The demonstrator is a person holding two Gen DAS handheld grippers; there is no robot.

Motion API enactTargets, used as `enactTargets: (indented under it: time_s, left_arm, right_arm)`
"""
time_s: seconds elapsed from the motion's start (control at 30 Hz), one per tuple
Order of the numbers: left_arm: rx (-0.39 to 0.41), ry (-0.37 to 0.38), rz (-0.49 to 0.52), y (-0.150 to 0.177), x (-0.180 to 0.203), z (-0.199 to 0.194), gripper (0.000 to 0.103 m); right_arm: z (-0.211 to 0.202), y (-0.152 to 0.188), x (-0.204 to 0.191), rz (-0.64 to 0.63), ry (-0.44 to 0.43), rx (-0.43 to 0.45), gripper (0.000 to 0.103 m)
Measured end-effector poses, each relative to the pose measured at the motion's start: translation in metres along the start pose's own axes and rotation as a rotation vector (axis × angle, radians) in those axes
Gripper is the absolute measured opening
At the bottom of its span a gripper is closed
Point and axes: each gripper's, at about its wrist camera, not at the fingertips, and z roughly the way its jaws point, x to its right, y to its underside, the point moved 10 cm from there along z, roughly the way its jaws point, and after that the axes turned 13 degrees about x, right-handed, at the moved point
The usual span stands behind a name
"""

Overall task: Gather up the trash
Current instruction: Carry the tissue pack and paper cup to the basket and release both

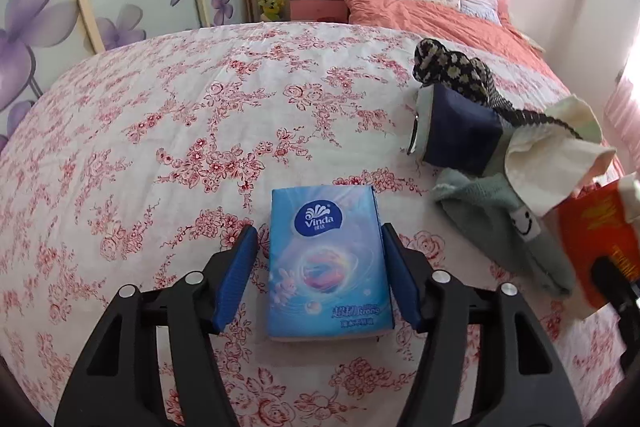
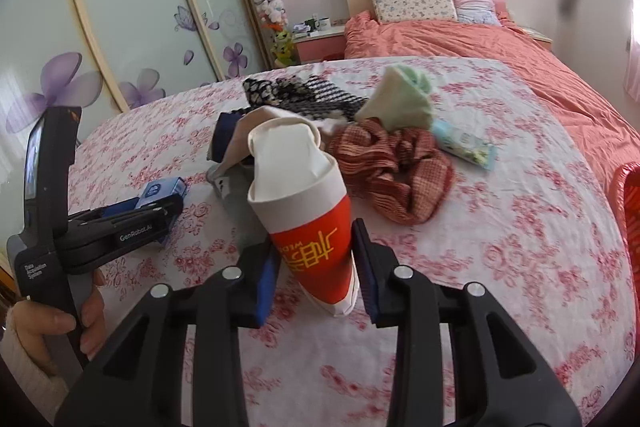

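A blue Vinda tissue pack (image 1: 329, 261) lies flat on the floral sheet between the pads of my left gripper (image 1: 320, 275); the jaws stand open on either side of it, with a small gap on the left. My right gripper (image 2: 316, 267) is shut on a crushed red and white paper cup (image 2: 308, 211) and holds it above the sheet. The cup also shows at the right edge of the left wrist view (image 1: 596, 235). The left gripper and the tissue pack (image 2: 162, 191) show at the left of the right wrist view.
A pile of clothes sits on the bed: a dark floral cloth (image 1: 452, 71), a navy item (image 1: 460, 131), a grey-green sock (image 1: 500, 223), a red checked cloth (image 2: 396, 167), a pale green cloth (image 2: 400, 99). A small wrapped packet (image 2: 464, 143) lies beside them. A red basket (image 2: 630, 211) is at the right edge.
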Motion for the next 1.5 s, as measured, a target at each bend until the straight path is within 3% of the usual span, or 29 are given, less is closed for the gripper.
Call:
enactTargets:
  time_s: [0.17,0.27,0.5,0.87,1.2,1.5]
  left_arm:
    - [-0.001,-0.003,0.008,0.003,0.000,-0.004,0.061]
    - [0.006,0.005,0.004,0.002,0.001,-0.005,0.052]
    - [0.002,0.030,-0.017,0.003,0.001,-0.014,0.051]
    - [0.064,0.051,0.014,-0.024,0.017,-0.047,0.050]
    - [0.161,0.161,0.070,-0.059,0.076,-0.101,0.050]
    - [0.214,0.306,0.129,-0.072,0.155,-0.141,0.050]
  right_arm:
    - [-0.002,-0.002,0.019,0.031,0.030,0.001,0.035]
    - [-0.002,-0.001,0.024,0.044,0.034,-0.005,0.033]
    - [-0.021,-0.012,0.029,0.037,0.042,0.035,0.033]
    - [-0.058,-0.037,0.049,0.080,0.056,0.113,0.033]
    - [-0.104,-0.064,0.083,0.124,0.117,0.213,0.033]
    - [-0.149,-0.075,0.136,0.147,0.254,0.292,0.033]
